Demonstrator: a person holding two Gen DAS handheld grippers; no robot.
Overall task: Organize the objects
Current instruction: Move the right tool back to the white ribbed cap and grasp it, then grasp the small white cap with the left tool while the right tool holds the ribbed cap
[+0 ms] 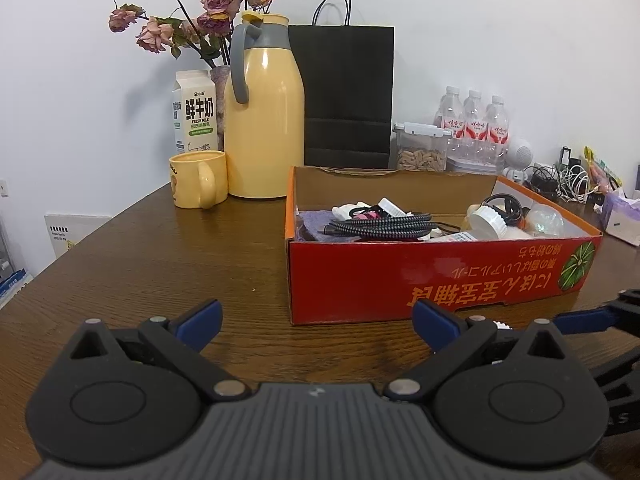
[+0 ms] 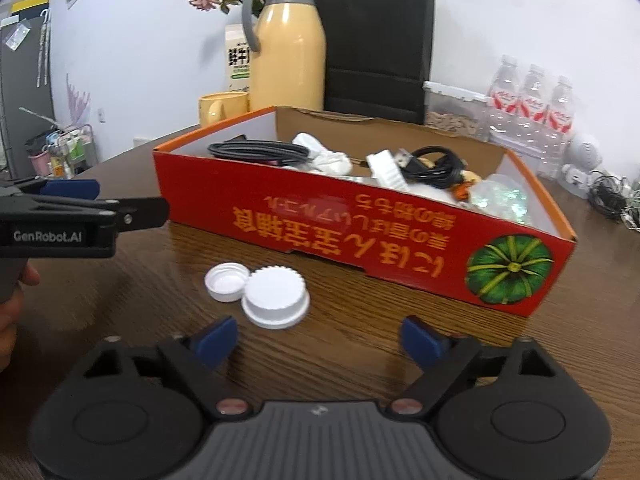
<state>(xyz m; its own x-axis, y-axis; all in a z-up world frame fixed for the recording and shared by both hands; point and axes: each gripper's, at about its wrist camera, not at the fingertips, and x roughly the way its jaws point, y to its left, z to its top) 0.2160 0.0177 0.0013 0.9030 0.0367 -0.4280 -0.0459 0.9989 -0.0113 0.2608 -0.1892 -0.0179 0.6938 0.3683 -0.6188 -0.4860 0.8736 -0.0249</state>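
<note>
A red cardboard box (image 1: 440,276) (image 2: 320,216) sits on the wooden table, holding black cables (image 1: 380,226) (image 2: 256,150), white caps, a white cloth and other small items. Two white lids lie on the table in front of the box in the right wrist view: a large ribbed cap (image 2: 276,298) and a smaller cap (image 2: 226,281) touching its left side. My right gripper (image 2: 318,338) is open and empty just in front of the lids. My left gripper (image 1: 318,320) is open and empty, near the box's front left corner. It also shows at the left in the right wrist view (image 2: 96,212).
Behind the box stand a yellow thermos jug (image 1: 264,120), a yellow mug (image 1: 198,178), a milk carton (image 1: 196,112), dried roses, a black paper bag (image 1: 344,92), a snack container (image 1: 422,146) and water bottles (image 1: 474,120). Tangled cables (image 1: 560,180) lie at the far right.
</note>
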